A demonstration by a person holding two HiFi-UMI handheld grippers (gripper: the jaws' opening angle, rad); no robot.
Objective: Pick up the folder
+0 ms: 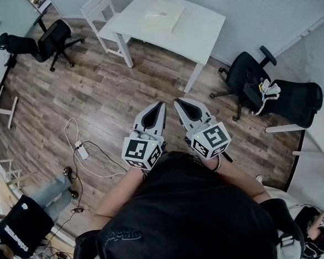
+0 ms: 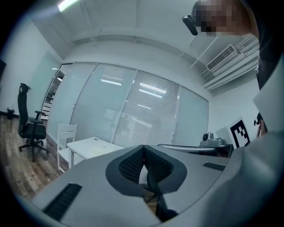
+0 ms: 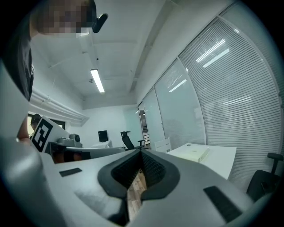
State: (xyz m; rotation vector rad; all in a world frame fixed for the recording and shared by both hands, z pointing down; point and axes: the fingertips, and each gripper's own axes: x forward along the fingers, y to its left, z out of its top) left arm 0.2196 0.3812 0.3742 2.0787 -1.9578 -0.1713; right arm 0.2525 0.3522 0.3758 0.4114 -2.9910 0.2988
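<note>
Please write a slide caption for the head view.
Shut left gripper and shut right gripper point toward the pale folder on the white table.

The folder (image 1: 160,16) is a pale cream rectangle, closed and lying flat on the white table (image 1: 202,33). It sits on the table's far half, toward its left end, with its edges roughly in line with the table's edges and bare tabletop all round it. From the right gripper view the folder (image 3: 195,153) shows some thickness, like a low slab.
</note>
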